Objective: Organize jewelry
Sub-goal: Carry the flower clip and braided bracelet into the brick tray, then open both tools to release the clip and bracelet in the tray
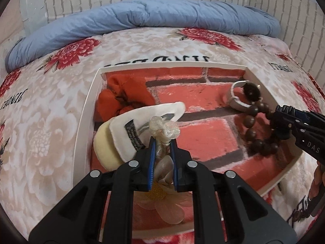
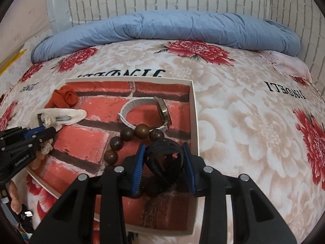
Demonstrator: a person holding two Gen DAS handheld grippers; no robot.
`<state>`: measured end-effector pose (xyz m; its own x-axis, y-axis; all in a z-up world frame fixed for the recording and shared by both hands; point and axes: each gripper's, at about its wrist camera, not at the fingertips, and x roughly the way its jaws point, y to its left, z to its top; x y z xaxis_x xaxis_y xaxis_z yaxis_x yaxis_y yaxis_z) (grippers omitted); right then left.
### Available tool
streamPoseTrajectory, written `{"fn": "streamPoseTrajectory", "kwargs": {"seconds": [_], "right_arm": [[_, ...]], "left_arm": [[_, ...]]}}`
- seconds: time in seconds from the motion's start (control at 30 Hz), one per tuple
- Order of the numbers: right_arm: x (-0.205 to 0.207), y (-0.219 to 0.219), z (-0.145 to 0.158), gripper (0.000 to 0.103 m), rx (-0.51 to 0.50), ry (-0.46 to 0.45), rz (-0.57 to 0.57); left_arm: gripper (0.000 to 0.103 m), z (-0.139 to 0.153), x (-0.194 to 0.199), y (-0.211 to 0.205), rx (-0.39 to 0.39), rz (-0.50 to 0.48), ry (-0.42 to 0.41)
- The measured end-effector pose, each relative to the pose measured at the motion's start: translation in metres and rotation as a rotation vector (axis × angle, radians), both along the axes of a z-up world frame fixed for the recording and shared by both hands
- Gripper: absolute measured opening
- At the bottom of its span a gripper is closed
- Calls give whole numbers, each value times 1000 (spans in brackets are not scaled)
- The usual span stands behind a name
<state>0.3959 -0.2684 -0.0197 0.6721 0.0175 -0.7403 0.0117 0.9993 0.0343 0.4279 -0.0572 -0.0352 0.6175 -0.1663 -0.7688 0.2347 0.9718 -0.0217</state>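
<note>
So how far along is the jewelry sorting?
Already in the white box: watch, wooden bead bracelet, orange scrunchie, cream hair clip. In hand above it: left claw grips a translucent flower piece, right claw a black clip. Both remain to be set down.

Your left gripper points steeply down, its blue-padded jaws pinched almost together on a pale, translucent flower ornament whose knotted top sticks out past the fingertips. Seen from the right wrist camera, that same gripper comes in from the left edge, with your bare fingers showing below its black body. Your right gripper also tilts downward, its jaws partly apart and clamped on either side of a black hair claw. In the left wrist view it reaches in from the right edge, your hand behind it.
</note>
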Motion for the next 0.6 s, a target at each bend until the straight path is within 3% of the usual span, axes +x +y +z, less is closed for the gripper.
{"fn": "streamPoseTrajectory", "kwargs": {"seconds": [0.23,0.37,0.4,0.5,0.6], "right_arm": [[8,3,-8,37,-1,4,5],[6,6,-11,38,-3,2,14],[6,6,-11,39,1,4,17],[3,4,-8,60,19,3,19],[-2,1,-1,66,31,-2,30]], "left_arm": [[15,-8,8,-1,20,-8,7],[22,-7,7,0,1,-13,4],[30,-6,5,-1,5,-16,-1],[42,1,-2,-4,37,-21,-33],[58,12,-10,-4,35,-25,-63]]}}
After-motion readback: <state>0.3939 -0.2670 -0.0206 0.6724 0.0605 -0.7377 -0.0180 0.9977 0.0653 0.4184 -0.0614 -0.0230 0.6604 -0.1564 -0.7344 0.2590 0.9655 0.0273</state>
